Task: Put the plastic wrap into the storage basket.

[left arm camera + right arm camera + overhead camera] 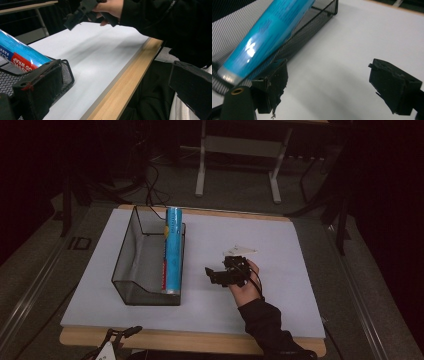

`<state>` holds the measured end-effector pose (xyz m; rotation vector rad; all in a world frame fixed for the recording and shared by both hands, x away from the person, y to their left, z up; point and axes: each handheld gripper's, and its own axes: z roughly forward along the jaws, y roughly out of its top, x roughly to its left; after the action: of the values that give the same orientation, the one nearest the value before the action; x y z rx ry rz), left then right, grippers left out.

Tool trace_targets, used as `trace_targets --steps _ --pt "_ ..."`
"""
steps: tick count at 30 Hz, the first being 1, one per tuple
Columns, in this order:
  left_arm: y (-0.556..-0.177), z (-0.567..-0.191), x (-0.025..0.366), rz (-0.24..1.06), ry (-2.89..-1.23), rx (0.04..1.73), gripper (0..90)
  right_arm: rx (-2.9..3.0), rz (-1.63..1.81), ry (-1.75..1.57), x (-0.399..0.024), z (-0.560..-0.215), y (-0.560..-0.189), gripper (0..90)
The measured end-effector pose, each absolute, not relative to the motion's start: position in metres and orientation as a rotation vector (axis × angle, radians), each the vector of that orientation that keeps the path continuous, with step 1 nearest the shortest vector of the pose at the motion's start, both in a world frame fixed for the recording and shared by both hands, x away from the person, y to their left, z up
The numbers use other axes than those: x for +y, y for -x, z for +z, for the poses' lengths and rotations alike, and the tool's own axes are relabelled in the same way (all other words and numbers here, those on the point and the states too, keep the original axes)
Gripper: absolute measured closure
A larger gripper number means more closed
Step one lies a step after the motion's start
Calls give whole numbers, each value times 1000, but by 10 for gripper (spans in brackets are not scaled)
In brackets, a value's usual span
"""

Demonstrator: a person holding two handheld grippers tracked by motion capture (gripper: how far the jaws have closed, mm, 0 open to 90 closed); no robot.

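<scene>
A black wire-mesh basket point(131, 251) stands on the left half of the white board. A blue roll of food wrap point(173, 251) lies slanted inside it along its right wall, its far end poking over the rim. My right gripper point(214, 275) hovers just right of the basket, jaws pointing towards it. In the right gripper view it point(333, 87) is open over bare board, with the roll point(267, 37) and mesh point(317, 17) ahead on the left. My left gripper point(122, 334) sits at the table's front edge. Its jaws point(115, 92) stand wide apart with nothing between them, beside the basket's corner point(67, 75).
The white board point(280, 270) lies on a wooden table whose front edge point(120, 92) shows as a light strip. The person's dark sleeve point(162, 22) reaches over the board. Behind the table stand a frame with pale legs point(201, 170) and floor cables point(150, 195).
</scene>
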<state>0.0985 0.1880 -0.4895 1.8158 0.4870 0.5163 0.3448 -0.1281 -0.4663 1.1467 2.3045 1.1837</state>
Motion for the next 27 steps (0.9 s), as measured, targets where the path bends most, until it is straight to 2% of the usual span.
trace_targets --steps 27 --pt "-98 -490 187 517 -1819 483 1 2291 1175 -1096 -188 -483 -294 150"
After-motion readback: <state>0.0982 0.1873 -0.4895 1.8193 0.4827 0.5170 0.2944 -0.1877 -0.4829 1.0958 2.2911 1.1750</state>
